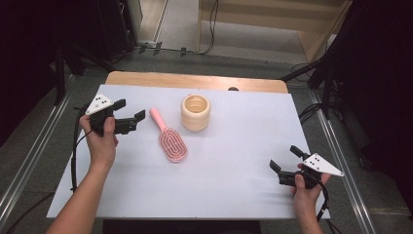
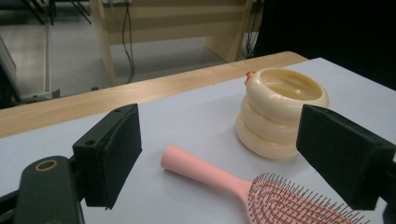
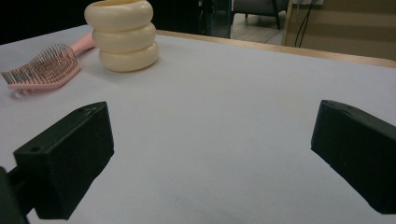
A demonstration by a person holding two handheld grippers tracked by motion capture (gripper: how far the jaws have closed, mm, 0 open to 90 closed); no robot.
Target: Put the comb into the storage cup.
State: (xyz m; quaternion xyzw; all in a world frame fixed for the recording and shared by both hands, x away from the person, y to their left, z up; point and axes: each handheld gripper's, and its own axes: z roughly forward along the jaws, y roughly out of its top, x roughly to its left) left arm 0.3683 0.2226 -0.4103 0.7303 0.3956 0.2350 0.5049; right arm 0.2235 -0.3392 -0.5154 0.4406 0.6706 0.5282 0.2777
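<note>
1. Grey floor with loose cables and dark stands surrounds a wooden table (image 1: 195, 80) covered by a pale blue-white sheet (image 1: 234, 161); the bare wood shows along the far edge.
2. On the sheet, left of centre, lies a pink plastic hairbrush with an oval bristled head and a straight handle (image 1: 169, 137). It lies flat, bristles up, with the handle pointing toward the far left and the head toward the person.
3. Just right of the brush handle stands a cream-coloured ribbed cup shaped like three stacked rings (image 1: 196, 112), upright and open at the top. It is near the brush, but the two are apart.
4. The left gripper (image 1: 129, 113), black with a grey three-cornered plate on top, is held in the person's left hand (image 1: 101, 141) above the left part of the sheet. Its jaws stand wide apart with nothing between them, and they point toward the brush handle, which in the left gripper view (image 2: 219, 154) lies just beyond them.
5. The right gripper (image 1: 285, 158) is held in the right hand (image 1: 307, 187) near the right front corner of the sheet, well apart from brush and cup. Its jaws are likewise spread wide and empty, over bare sheet in the right gripper view (image 3: 212, 158).
</note>
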